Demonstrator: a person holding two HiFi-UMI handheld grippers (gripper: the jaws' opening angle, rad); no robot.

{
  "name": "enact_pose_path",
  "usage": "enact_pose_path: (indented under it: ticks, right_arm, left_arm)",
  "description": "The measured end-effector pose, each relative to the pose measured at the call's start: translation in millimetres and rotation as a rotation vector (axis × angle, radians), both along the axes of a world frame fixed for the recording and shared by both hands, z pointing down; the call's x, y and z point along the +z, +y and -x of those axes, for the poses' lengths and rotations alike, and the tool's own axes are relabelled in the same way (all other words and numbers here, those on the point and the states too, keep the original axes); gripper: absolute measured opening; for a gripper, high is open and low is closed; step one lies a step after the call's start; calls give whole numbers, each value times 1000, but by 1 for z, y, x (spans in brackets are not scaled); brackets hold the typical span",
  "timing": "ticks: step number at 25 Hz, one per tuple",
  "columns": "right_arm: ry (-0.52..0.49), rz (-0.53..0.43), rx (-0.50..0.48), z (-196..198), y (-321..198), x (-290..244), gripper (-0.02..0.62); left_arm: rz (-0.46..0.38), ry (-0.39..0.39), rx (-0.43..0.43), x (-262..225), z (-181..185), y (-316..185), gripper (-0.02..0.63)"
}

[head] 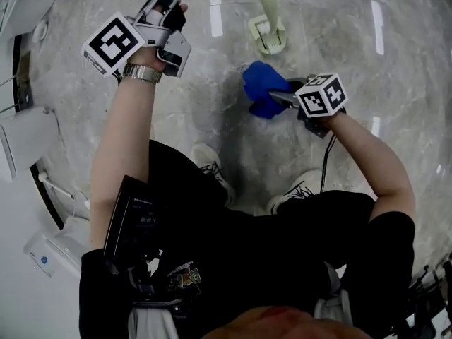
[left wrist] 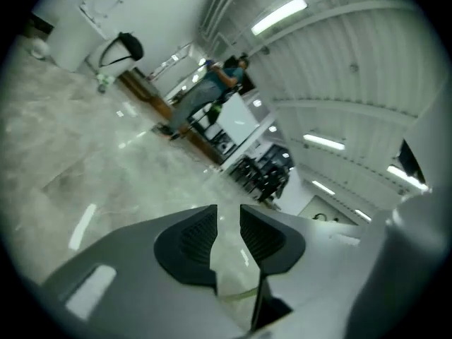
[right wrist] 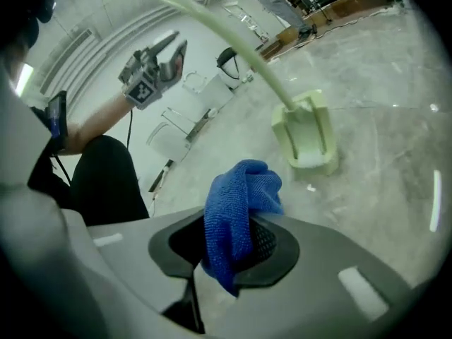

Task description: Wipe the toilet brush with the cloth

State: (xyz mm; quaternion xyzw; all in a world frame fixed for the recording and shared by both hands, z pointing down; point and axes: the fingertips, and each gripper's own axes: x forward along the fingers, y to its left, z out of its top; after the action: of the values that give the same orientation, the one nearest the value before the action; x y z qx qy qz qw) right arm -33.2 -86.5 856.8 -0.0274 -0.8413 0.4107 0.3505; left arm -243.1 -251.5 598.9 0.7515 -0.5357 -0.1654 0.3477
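Right gripper [right wrist: 227, 240] clamped on bunched cloth [right wrist: 236, 203], near brush [right wrist: 244, 48], ready to wipe. Brush stands in holder [right wrist: 308, 138]. Left gripper [left wrist: 227, 235] released, empty, well apart from brush; probably meant to steady it.

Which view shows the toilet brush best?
Right gripper view: the brush shows whole, long curved handle down into its holder. Head view catches it at the top edge, handle cropped. Left gripper view shows none of it.

We see a glossy grey marble floor [head: 409, 83] with light glare. White fixtures [head: 28, 136] line its left edge. We note light strips [left wrist: 279, 14] on a ribbed white ceiling [left wrist: 367, 62] and dark racks [left wrist: 265, 174] far back.
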Motion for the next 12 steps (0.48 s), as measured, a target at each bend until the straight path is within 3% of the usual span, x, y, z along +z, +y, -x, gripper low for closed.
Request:
enact_pose_path:
  ticks: [3,4,5,7,9,11,12]
  right_arm:
    - [122,-24,161,-56,-38,19,101]
    - [140,-38,228,-71,-55,20,101]
    - [152,-61,293,-84,-74,18,101]
    - [174,-117,416,-102,-116,12,101]
    - [189,-156,511,-104,-158,8,101]
    - [169,-186,559,-86,-195,2,101]
    - [147,-198,569,-72,-211,-2,101]
  left_arm:
    - [459,-63,2,160,19,29,133]
    - [555,-84,19,196,15,38,106]
    - [604,-99,53,219,3,42,104]
    - [624,-137,192,244,-36,40,128]
    - [640,-229,319,264,-74,35,143]
    - [658,-274,324,280,-93,27,112]
    - [652,-248,300,283,-98,20,104]
